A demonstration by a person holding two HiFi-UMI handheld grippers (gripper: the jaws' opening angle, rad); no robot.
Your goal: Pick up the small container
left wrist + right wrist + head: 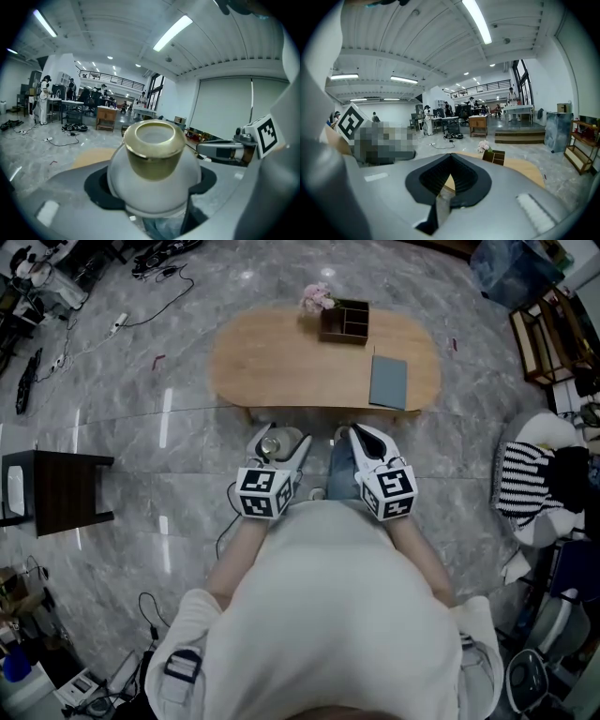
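The small container (152, 164) is a round white pot with a gold rim. It sits upright between the pads of my left gripper (151, 192), which is shut on it. In the head view the container (272, 442) is held in the air in front of the person's body, just short of the wooden table (281, 367). My right gripper (361, 442) hangs beside it at the same height, apart from the pot. In the right gripper view that gripper (449, 180) has its jaws together with nothing between them.
On the oval table stand a dark wooden organiser box (344, 321) with pink flowers (317, 298) beside it, and a grey-blue notebook (388, 382). A dark side table (56, 490) is at the left. Striped cloth and clutter (525, 479) lie at the right. Cables cross the floor.
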